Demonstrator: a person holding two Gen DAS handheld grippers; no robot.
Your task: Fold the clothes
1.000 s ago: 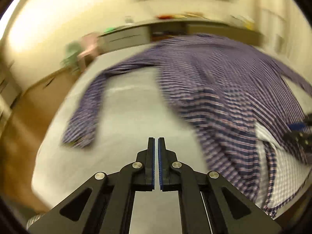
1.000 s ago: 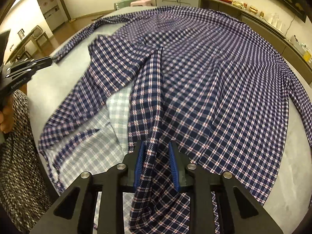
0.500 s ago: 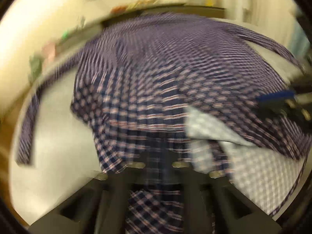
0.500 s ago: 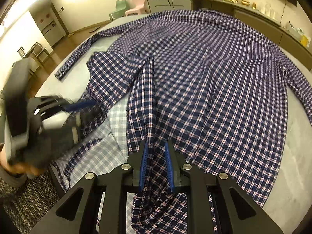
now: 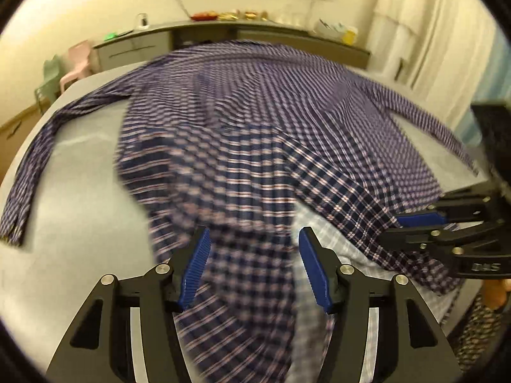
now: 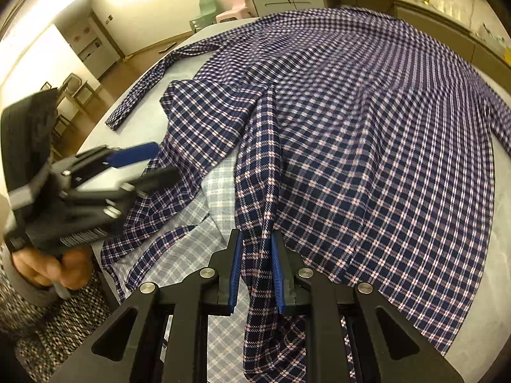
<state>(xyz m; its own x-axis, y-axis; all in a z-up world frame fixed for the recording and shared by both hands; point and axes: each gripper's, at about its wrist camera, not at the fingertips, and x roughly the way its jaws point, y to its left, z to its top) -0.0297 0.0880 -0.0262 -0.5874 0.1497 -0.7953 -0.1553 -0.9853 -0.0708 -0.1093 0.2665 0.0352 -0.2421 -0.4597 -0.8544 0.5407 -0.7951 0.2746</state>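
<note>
The left claw (image 5: pixel 254 266) has just been opening over the loose front flap of the checked shirt (image 6: pixel 367 146) spread across the counter (image 5: pixel 80 191), near its front edge, while the right claw (image 6: pixel 255 271) pinches the other flap, so both can pull.

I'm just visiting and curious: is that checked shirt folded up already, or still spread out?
Mostly spread: the checked shirt covers the grey table, sleeves stretched to both sides. Only its near left front panel is rumpled back, baring the pale inside.
</note>
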